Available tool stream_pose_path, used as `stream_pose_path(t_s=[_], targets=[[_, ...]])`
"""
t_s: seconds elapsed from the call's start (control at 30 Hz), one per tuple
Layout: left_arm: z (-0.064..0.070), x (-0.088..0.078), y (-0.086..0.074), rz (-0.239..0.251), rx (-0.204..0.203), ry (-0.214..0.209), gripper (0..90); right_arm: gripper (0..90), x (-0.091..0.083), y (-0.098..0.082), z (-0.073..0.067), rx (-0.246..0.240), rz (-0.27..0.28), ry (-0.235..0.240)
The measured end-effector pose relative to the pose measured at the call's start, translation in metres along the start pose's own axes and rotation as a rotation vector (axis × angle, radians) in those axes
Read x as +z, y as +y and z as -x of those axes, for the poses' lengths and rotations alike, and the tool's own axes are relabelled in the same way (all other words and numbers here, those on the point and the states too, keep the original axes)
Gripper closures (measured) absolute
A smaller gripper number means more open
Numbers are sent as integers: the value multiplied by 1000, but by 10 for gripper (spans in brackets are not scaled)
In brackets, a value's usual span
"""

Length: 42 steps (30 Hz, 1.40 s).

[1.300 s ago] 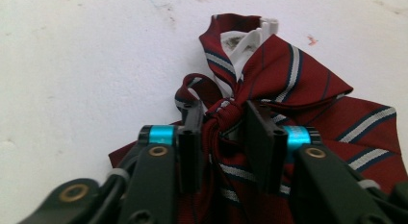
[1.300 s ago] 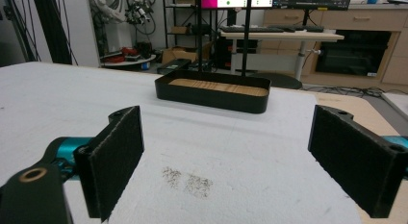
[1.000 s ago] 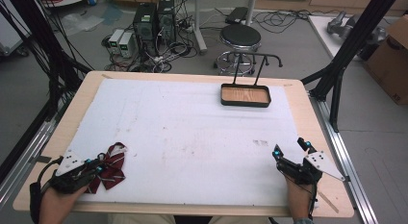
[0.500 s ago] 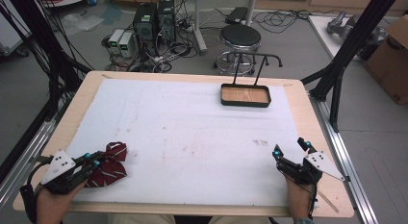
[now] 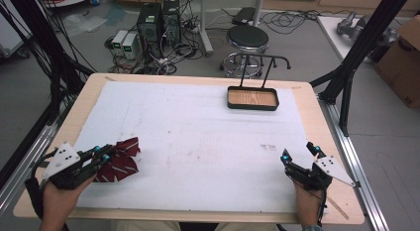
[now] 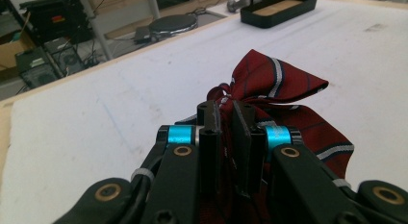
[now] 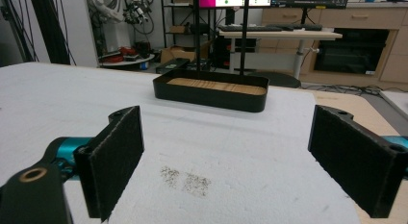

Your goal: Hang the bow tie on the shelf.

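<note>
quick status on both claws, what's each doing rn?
Left claw: closed on the dark red striped bow tie.
Right claw: open, nothing between its jaws, over the white table cover.

The right gripper [image 7: 226,152] is hovering with jaws standing wide apart over the white table [image 7: 57,94], facing the black tray [image 7: 210,96] beyond.
</note>
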<state>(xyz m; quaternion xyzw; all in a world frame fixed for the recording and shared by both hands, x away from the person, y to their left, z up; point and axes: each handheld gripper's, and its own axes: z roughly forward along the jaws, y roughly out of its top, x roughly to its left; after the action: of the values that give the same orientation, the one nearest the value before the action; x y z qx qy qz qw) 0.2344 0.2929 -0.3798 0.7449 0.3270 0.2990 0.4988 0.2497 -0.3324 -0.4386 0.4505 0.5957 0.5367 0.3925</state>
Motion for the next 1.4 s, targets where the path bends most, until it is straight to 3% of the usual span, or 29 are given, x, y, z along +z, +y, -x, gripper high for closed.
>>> stream_pose_path(t_s=[0.27,0.5,1.07,1.4], targets=[[8,32,36,38,45,-86,816,112,0,0,0,8,-3,-1],[13,65,53,53,40,-140,816,113,0,0,1,8,-3,3],[34,133,94,67,79,-245,815,112,0,-1,5,48,-1,-19],[44,161,122,97,89,-290,815,113,0,-1,8,65,3,-22]])
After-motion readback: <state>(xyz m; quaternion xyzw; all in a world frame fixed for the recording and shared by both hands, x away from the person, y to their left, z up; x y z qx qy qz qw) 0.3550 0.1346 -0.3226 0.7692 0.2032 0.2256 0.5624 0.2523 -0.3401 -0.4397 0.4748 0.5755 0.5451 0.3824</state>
